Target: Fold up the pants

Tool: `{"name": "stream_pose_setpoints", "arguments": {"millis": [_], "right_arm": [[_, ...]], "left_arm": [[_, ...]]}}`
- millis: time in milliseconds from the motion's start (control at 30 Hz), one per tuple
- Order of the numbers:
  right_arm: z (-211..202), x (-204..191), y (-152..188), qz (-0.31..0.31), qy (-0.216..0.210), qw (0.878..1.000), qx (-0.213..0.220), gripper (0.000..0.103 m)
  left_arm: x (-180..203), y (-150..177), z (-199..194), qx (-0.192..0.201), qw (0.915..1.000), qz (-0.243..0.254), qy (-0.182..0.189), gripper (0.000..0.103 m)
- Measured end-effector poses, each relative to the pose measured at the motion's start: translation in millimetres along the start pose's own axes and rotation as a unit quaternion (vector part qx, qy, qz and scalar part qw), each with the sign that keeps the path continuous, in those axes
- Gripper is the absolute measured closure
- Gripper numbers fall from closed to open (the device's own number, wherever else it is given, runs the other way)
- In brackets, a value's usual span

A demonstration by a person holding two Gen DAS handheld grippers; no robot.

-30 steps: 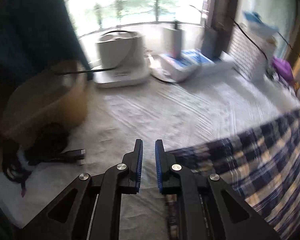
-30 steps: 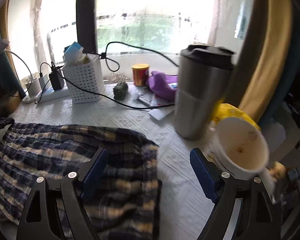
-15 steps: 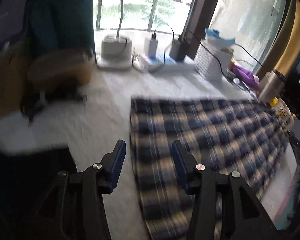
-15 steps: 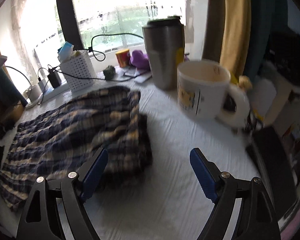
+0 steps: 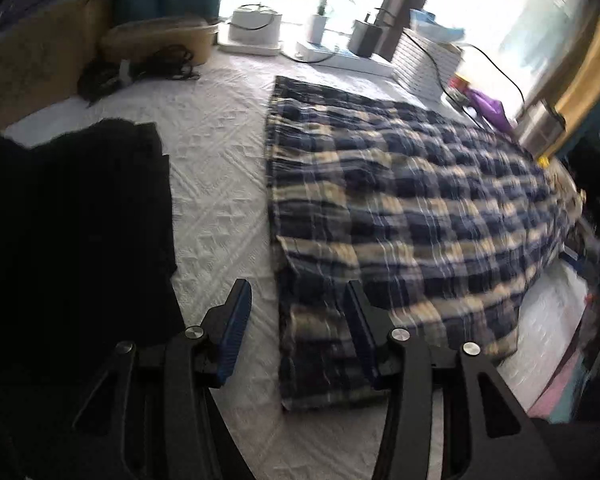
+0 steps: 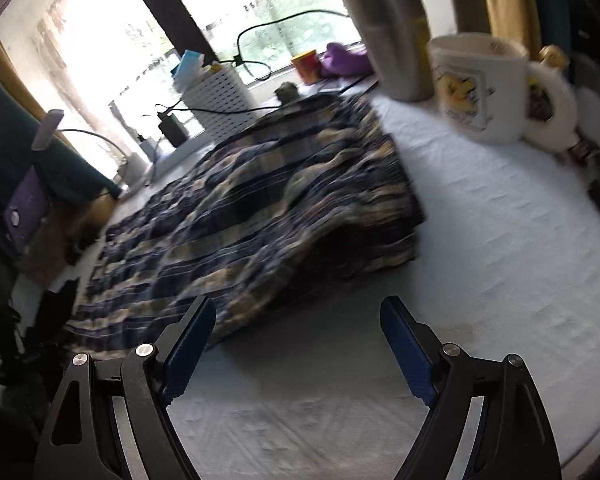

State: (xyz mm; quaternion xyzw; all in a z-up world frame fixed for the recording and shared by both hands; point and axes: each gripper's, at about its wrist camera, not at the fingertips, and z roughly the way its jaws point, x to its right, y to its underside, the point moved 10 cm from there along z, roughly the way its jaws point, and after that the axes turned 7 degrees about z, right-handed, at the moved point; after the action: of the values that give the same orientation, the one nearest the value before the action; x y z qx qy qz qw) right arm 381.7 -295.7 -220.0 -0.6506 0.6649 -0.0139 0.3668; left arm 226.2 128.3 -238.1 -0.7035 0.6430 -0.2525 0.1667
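The plaid pants [image 5: 412, 216] lie flat on the white surface [image 5: 220, 168], folded once. Left tongs [image 5: 298, 332], half spread and closing slightly, straddle the near hem; right tongs [image 6: 298, 354] hang wide, empty. At two o'clock the mug [image 6: 480, 88] could get knocked by a swinging fold.

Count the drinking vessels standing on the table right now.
2: a steel tumbler at the far edge and a white mug beside it, both right of the plaid pants.
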Motion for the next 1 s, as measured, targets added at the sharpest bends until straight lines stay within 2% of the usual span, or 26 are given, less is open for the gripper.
{"name": "stream_pose_setpoints", "arguments": {"millis": [33,67,167,333,433,533,700,733,800,833,867,900,967,1000], "right_arm": [[3.6,0.9,-1.3,0.009,-0.004,1.0,-0.001,0.017],[5.7,1.6,-4.4,0.018,-0.013,1.0,0.0,0.017],[7.8,4.6,-16.2,0.047,-0.043,0.998,0.009,0.014],[13.5,12.3,-36.9,0.084,-0.062,0.994,0.028,0.013],[19.0,17.6,-51.1,0.104,-0.063,0.992,0.044,0.013],[23.9,21.7,-61.2,0.113,-0.061,0.99,0.053,0.013],[25.5,32.1,-78.3,0.132,-0.065,0.986,0.075,0.014],[25.3,35.0,-81.2,0.139,-0.068,0.985,0.078,0.018],[27.7,40.5,-84.9,0.155,-0.077,0.982,0.075,0.038],[30.7,43.2,-86.1,0.167,-0.091,0.979,0.07,0.057],[31.8,43.6,-86.8,0.171,-0.1,0.978,0.067,0.062],[32.3,42.4,-87.1,0.173,-0.109,0.977,0.064,0.062],[28.7,35.9,-88.8,0.16,-0.117,0.978,0.068,0.067],[26.5,31.3,-90.5,0.152,-0.123,0.978,0.071,0.067]], "left_arm": [[0.8,2.1,1.0,0.002,0.9998,0.014,-0.016,0.078],[-2.9,2.3,0.7,0.005,0.9993,0.018,-0.032,0.09],[-13.5,2.3,1.2,0.013,0.9994,0.007,-0.032,0.096],[-17.2,0.9,2.6,0.007,0.9985,0.005,-0.053,0.097],[-29.5,1.3,-1.1,0.001,0.9956,-0.005,-0.094,0.097],[-38.8,0.6,-7.1,-0.001,0.9963,-0.04,-0.076,0.097],[-30.0,-7.1,-14.6,0.01,0.9968,-0.041,-0.069,0.097],[-25.9,-9.0,-14.4,0.012,0.9972,-0.04,-0.062,0.097],[-17.3,-12.6,-11.5,0.011,0.998,-0.036,-0.051,0.096],[-12.8,-14.2,-8.8,0.009,0.9983,-0.033,-0.047,0.095],[-9.9,-15.5,-6.8,0.008,0.9985,-0.03,-0.044,0.092],[-6.8,-16.7,-4.0,0.005,0.9987,-0.028,-0.042,0.089],[-2.2,-21.1,-0.8,0.007,0.999,-0.028,-0.035,0.076],[-0.5,-24.0,0.1,0.01,0.999,-0.029,-0.031,0.074]]}}
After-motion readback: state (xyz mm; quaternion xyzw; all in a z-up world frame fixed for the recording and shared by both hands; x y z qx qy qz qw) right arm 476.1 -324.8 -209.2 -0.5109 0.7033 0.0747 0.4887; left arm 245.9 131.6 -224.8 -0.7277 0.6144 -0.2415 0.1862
